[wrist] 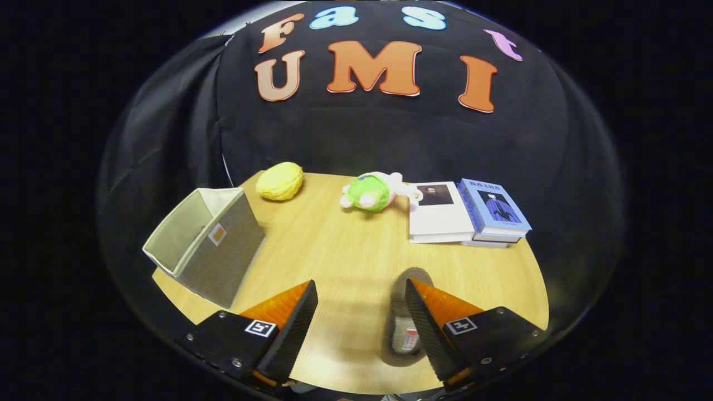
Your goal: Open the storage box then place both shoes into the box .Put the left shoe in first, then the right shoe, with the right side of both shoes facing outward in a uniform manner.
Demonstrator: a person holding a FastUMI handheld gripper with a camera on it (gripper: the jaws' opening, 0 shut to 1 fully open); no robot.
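Gripper view: the hand-held gripper (361, 320), fingers spread apart and empty, hovers above a shoe (402, 328); the open storage box (207, 245) sits ahead-left.

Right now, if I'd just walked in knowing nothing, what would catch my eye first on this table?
Probably the bright green plush toy and the yellow ball-like thing at the far side of the wooden table. Then the grey fabric storage box, open, just ahead of the gripper on its left, and the stacked books opposite. The gripper's fingers are spread, holding nothing.
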